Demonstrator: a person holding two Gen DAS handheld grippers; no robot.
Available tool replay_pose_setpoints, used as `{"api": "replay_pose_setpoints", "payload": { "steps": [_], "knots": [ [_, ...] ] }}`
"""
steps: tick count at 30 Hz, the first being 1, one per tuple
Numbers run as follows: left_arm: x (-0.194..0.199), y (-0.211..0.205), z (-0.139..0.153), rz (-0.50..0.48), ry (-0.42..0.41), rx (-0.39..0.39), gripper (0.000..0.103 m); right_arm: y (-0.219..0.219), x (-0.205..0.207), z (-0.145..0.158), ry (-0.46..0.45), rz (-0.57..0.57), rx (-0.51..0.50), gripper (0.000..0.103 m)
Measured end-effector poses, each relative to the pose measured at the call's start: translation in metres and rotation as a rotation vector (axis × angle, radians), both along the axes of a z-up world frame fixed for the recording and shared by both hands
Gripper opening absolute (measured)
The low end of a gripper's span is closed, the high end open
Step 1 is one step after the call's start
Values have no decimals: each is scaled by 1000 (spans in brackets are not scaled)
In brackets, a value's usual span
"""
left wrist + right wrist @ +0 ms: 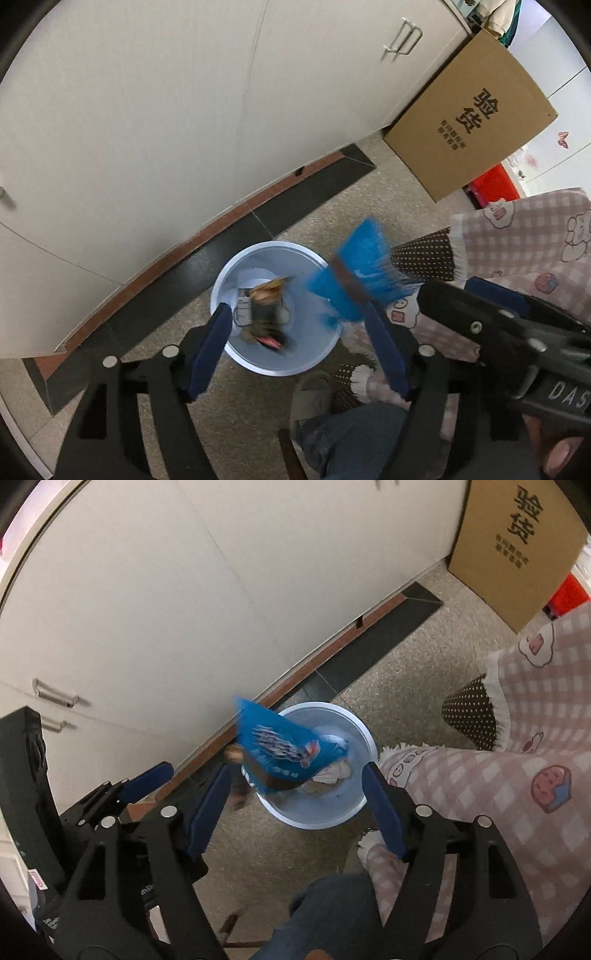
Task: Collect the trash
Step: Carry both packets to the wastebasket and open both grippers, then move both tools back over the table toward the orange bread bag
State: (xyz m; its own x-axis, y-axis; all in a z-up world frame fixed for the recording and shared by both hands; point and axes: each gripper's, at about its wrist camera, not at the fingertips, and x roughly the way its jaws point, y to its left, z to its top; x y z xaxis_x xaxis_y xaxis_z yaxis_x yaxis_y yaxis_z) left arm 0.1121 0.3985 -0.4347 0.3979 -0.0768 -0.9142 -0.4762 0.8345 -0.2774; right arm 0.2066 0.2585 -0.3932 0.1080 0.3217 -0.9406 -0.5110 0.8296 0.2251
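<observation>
A round white trash bin (325, 354) stands on the floor with several wrappers (264, 308) inside; it also shows in the right wrist view (347, 812). A blue snack bag (360, 269) is in the air above the bin's right side, blurred, and touches neither gripper; it also shows in the right wrist view (282, 751). My left gripper (297, 330) is open and empty above the bin. My right gripper (295, 779) is open, with the bag beyond its fingertips; it also shows in the left wrist view (491, 299).
White cabinet doors (147, 129) run along the back. A cardboard box (476, 114) leans against them at the right. A table with a pink checked cloth (517, 775) is at the right. The person's leg and slipper (314, 398) are below the bin.
</observation>
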Motion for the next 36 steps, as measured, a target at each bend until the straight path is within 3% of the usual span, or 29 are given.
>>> {"api": "replay_pose_setpoints", "payload": {
  "steps": [2, 6, 11, 25, 36],
  "knots": [
    [-2, 2, 2, 7, 7, 16, 77, -1, 0, 4, -12, 3, -3, 81],
    [-6, 5, 11, 35, 9, 46, 79, -2, -4, 12, -37, 4, -7, 97],
    [-12, -2, 37, 50, 3, 146, 82, -7, -7, 30, -52, 4, 5, 97],
    [-39, -36, 128, 63, -136, 233, 83, -39, -30, 111, -211, 19, 121, 97],
    [-52, -98, 214, -14, -283, 356, 83, -113, -48, 194, -370, -69, 271, 97]
  ]
}}
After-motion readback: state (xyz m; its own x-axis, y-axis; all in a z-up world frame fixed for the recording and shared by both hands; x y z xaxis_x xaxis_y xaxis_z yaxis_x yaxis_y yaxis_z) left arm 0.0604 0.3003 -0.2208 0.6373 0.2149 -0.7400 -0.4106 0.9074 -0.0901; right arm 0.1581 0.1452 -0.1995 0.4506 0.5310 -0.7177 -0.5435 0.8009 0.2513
